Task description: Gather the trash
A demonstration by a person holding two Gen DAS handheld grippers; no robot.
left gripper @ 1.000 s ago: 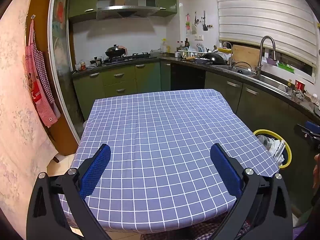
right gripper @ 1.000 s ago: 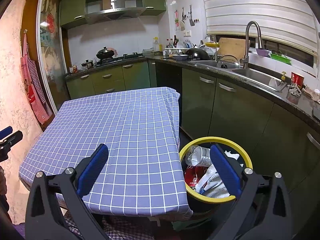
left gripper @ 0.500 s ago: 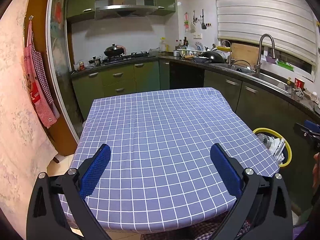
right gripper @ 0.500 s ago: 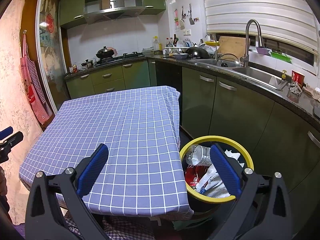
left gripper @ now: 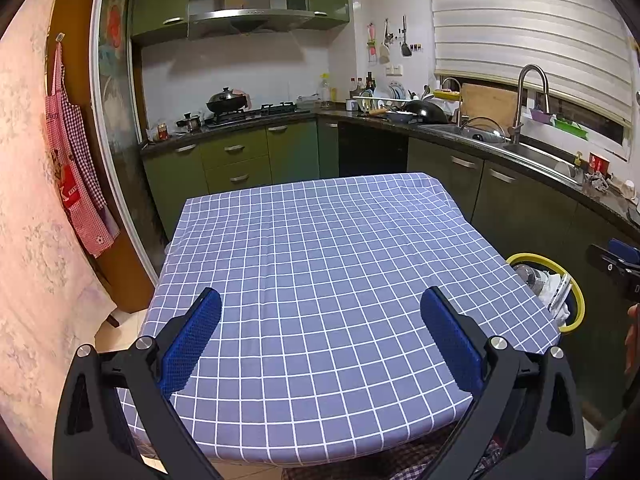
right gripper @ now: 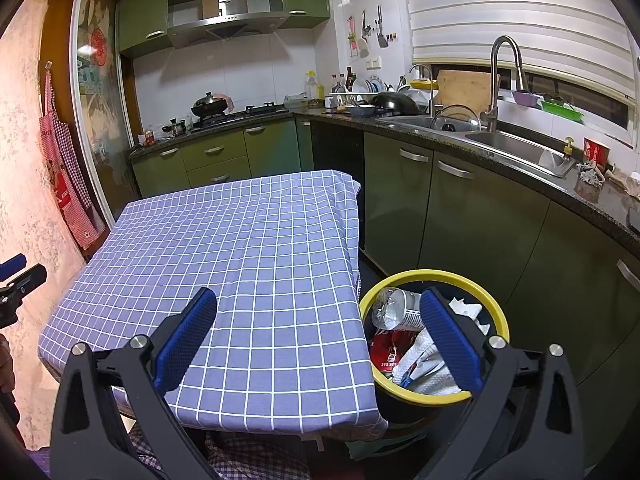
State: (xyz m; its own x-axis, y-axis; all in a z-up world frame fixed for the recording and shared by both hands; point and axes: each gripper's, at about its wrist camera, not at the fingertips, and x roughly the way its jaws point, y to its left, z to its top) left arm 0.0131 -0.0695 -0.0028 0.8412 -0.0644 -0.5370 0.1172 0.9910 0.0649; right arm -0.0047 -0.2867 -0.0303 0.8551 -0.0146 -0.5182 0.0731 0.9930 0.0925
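Observation:
A dark trash bin with a yellow rim (right gripper: 434,276) stands on the floor at the table's right side. It holds a crushed clear bottle (right gripper: 394,308), a red wrapper and white paper. The bin also shows at the right in the left wrist view (left gripper: 576,300). The table has a blue checked cloth (left gripper: 320,264) with nothing lying on it. My left gripper (left gripper: 320,308) is open and empty above the table's near edge. My right gripper (right gripper: 318,308) is open and empty above the table's near right corner, its right finger over the bin.
Green cabinets (right gripper: 460,200) and a dark counter with a sink (right gripper: 516,148) run along the right and back. A stove with a wok (left gripper: 226,100) is at the back. A red apron (left gripper: 76,176) hangs at the left.
Both views have shifted only slightly. Both grippers stay open and empty.

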